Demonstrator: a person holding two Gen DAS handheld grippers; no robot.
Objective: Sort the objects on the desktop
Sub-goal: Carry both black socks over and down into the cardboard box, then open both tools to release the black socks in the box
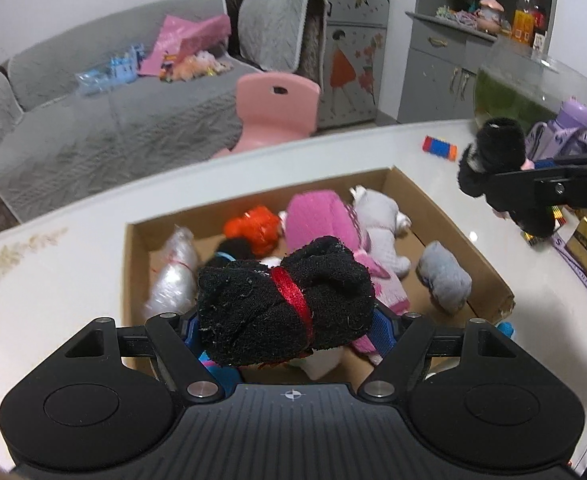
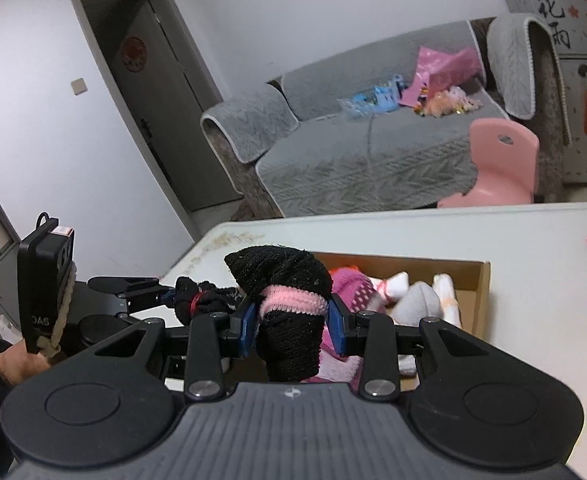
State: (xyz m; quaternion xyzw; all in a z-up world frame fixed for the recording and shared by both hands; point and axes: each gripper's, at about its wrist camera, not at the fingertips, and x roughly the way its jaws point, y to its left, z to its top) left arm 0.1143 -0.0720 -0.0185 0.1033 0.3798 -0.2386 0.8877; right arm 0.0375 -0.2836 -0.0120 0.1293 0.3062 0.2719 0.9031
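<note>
- Left hand-held gripper (image 1: 289, 334): clenched on a black sock bundle tied with a red ribbon (image 1: 283, 300), which hangs above the near end of the cardboard box (image 1: 453, 216).
- Right hand-held gripper (image 2: 292, 330): clenched on a black sock roll with a pink fuzzy band (image 2: 289, 308), held near the box's edge.
- Risk, as I judge it: the left bundle is loose and fluffy, gripped at one end only; letting go too near the rim could drop it onto the worktop (image 1: 73, 216).
- The box is crowded with a pink knit piece (image 1: 321, 220), a grey roll (image 1: 445, 276), an orange item (image 1: 255, 228) and a plastic-wrapped one (image 1: 175, 272); a drop could bounce out.
- Farther off, a coloured block (image 1: 439, 148) lies unsorted on the worktop.
</note>
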